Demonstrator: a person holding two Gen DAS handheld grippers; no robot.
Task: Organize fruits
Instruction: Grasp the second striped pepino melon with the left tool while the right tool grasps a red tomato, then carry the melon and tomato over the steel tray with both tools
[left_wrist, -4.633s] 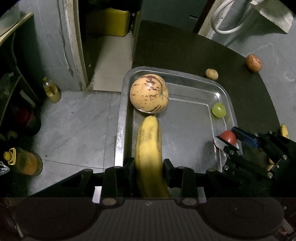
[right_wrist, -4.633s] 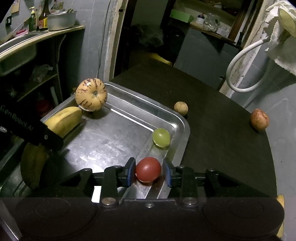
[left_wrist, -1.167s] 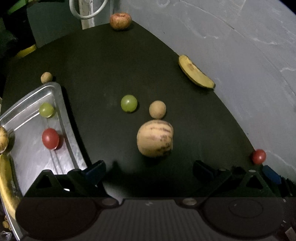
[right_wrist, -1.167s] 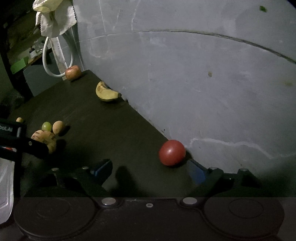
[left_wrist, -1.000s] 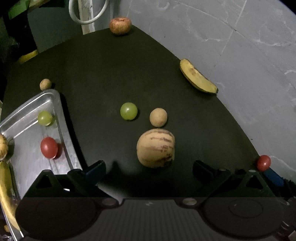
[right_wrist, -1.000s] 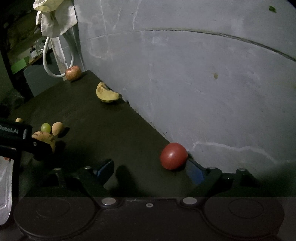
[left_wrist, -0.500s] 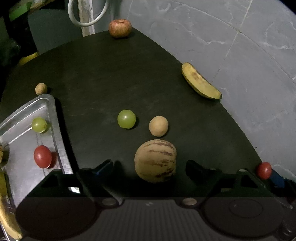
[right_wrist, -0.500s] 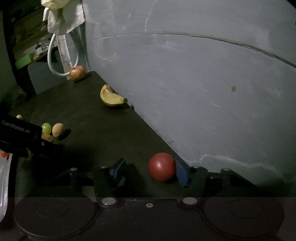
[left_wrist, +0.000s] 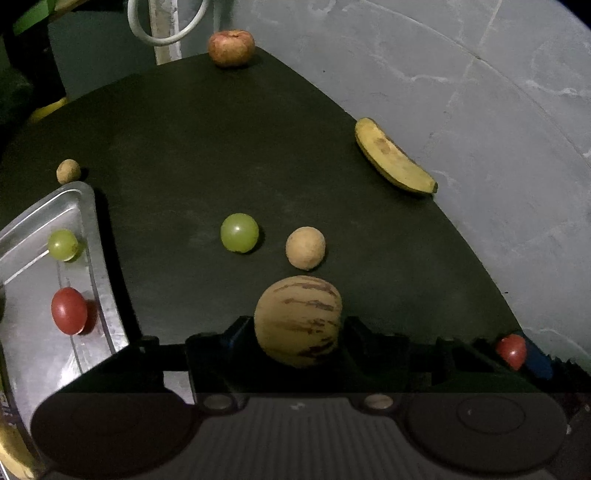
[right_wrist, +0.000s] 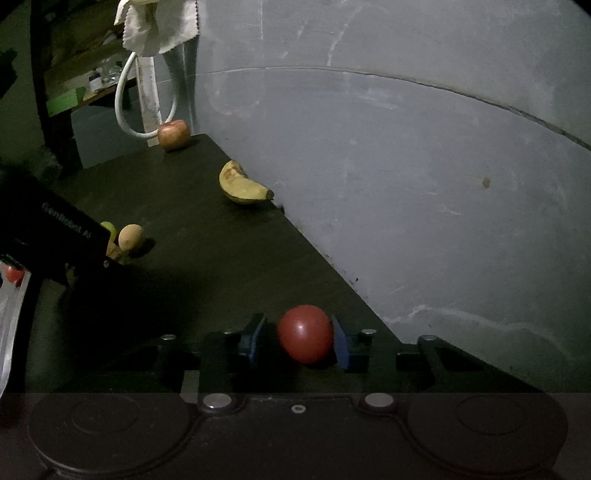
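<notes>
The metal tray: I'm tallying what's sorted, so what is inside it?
In the metal tray, a green grape and a red tomato show. The rest lies out of frame.

Dim room: dark table (left_wrist: 229, 147) against grey, perhaps plastered wall (right_wrist: 406, 147).

My left gripper (left_wrist: 298, 328) points steeply down, its jaws just closing around the striped melon (left_wrist: 297, 325). My right gripper (right_wrist: 298, 341) has been closing around the red tomato (right_wrist: 306, 333); its right pad touches, the left stands just apart
</notes>
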